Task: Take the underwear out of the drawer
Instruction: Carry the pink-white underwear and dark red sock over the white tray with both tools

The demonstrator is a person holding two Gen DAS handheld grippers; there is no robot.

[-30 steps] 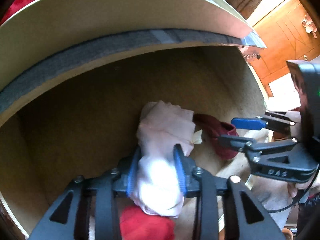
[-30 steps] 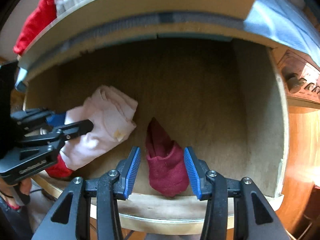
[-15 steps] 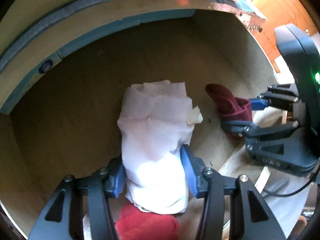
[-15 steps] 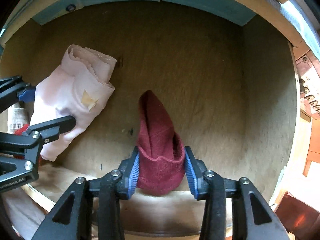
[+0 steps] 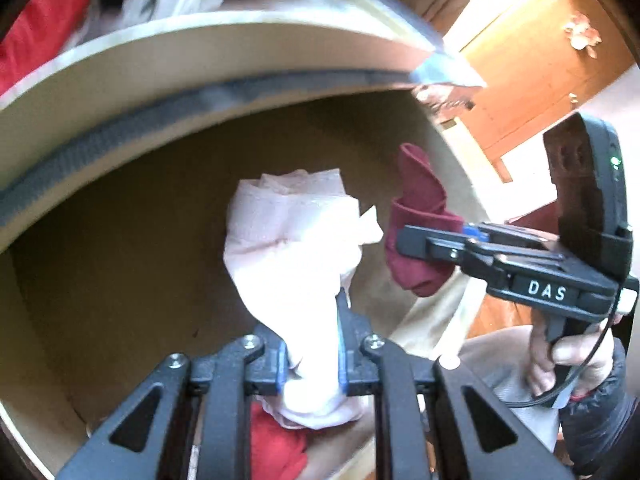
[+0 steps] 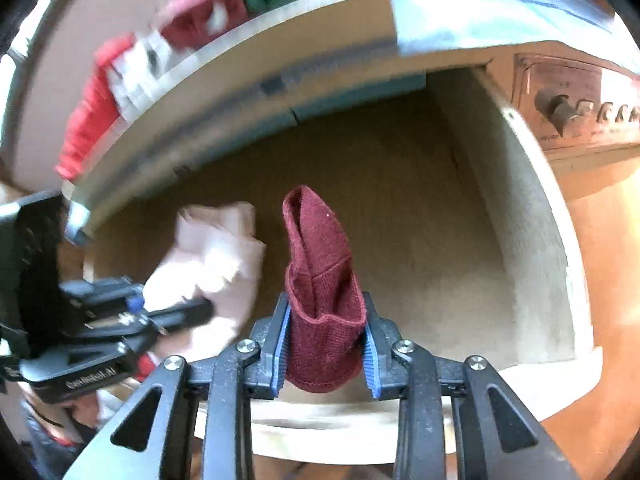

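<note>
The open wooden drawer (image 5: pixel 140 240) holds two folded pieces. My left gripper (image 5: pixel 310 356) is shut on the near end of the pale pink underwear (image 5: pixel 292 240), squeezing it narrow, and the far end fans out over the drawer floor. To its right, the maroon underwear (image 5: pixel 420 216) sits in my right gripper (image 5: pixel 432 236). In the right wrist view, the right gripper (image 6: pixel 325 344) has its jaws closing, with both blue pads pressing the maroon underwear (image 6: pixel 320 280) above the drawer's front rim (image 6: pixel 320 420). The pink underwear (image 6: pixel 216 256) and left gripper (image 6: pixel 172 308) show at the left.
A shelf board (image 5: pixel 200 52) overhangs the drawer and carries red, white and green clothes (image 6: pixel 120 80). A red cloth (image 5: pixel 276 440) lies under the left gripper. A hand (image 5: pixel 568 356) holds the right gripper. A wooden door (image 5: pixel 520 60) and a knobbed panel (image 6: pixel 560 108) stand at the right.
The left jaws have squeezed tight on the pink underwear, and the right jaws have closed in on the maroon piece. Both hands drew back and tilted up, so the shelf above shows again.
</note>
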